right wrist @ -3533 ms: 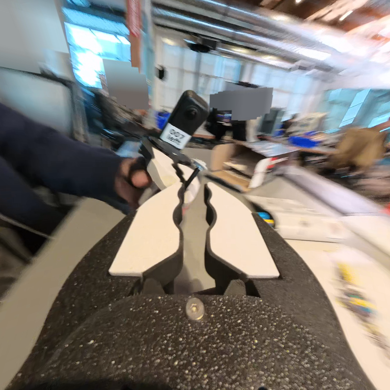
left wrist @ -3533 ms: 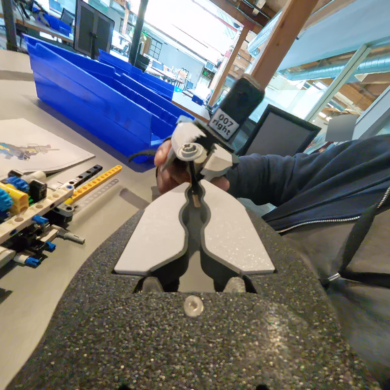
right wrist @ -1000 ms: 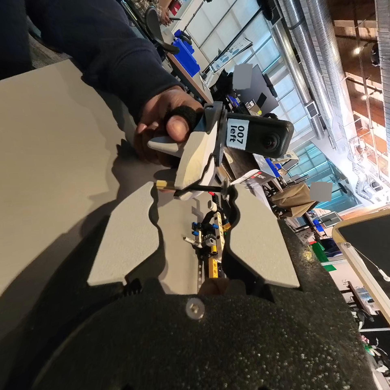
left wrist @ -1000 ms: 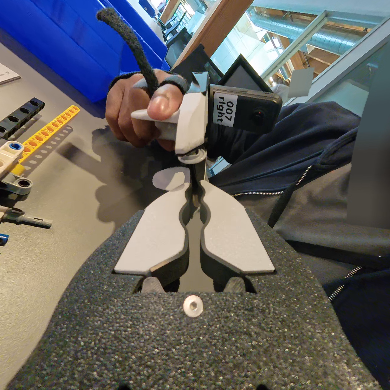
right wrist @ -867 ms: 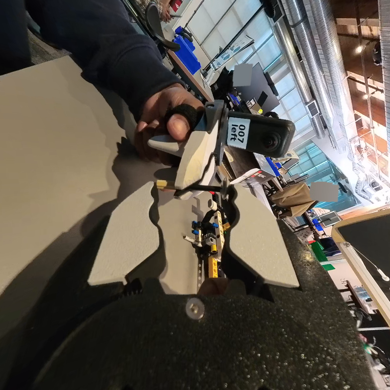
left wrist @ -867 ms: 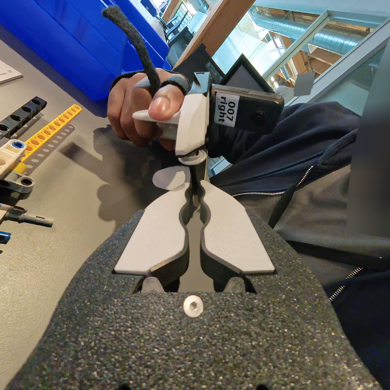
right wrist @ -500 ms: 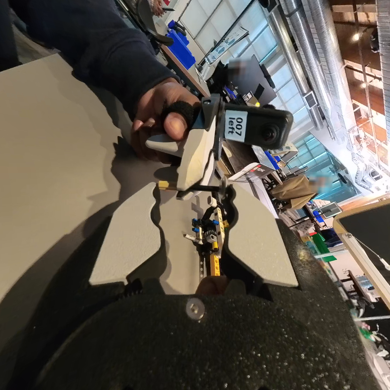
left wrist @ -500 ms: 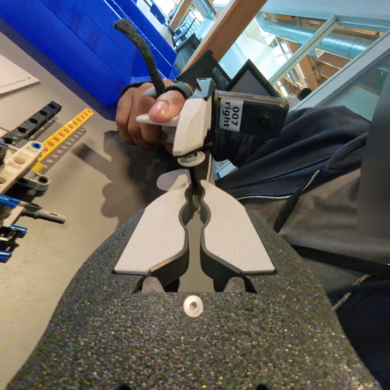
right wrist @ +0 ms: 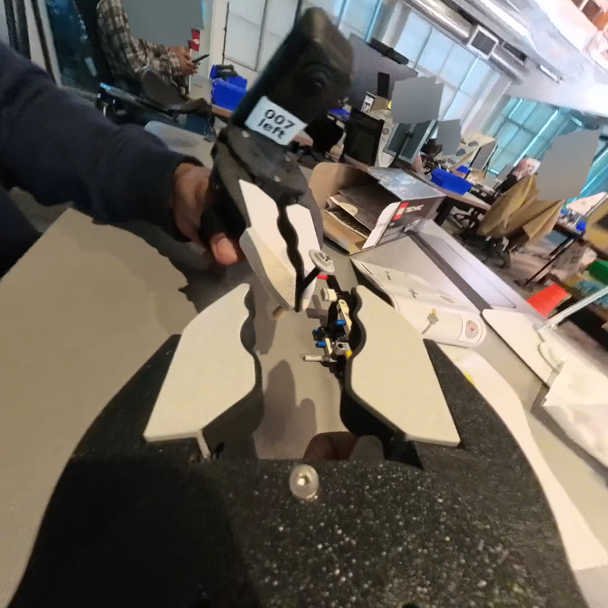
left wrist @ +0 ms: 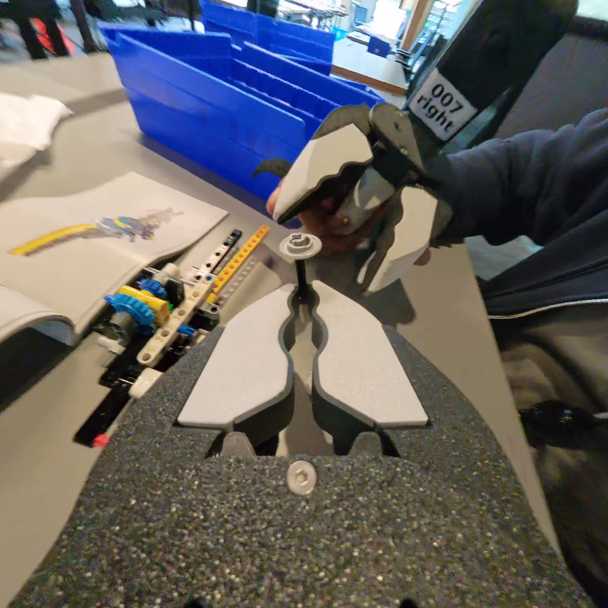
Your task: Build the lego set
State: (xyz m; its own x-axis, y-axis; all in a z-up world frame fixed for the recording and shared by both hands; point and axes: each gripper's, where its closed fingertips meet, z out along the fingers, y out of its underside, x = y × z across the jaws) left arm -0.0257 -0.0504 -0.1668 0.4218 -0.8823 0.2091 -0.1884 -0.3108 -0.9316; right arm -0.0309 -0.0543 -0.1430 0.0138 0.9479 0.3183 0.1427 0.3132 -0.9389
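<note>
With our left gripper (left wrist: 304, 297) closed on the thin black axle (left wrist: 301, 274) under its grey disc (left wrist: 300, 246), and our right gripper (right wrist: 301, 309) wide and empty, we judge this light, stiff, slippery piece needs a low hold, beside the half-built model (left wrist: 158, 316).

Open workshop hall around my grey surface (right wrist: 82, 296)

Behind my view I see tall windows (right wrist: 427, 49) letting in daylight, silvery ceiling ducts (right wrist: 493, 19), dark monitors (right wrist: 365, 138) on far desks, a wooden post (left wrist: 415, 23), blue bins (left wrist: 214, 108) along the surface's far edge, and an open cardboard box (right wrist: 378, 204)
</note>
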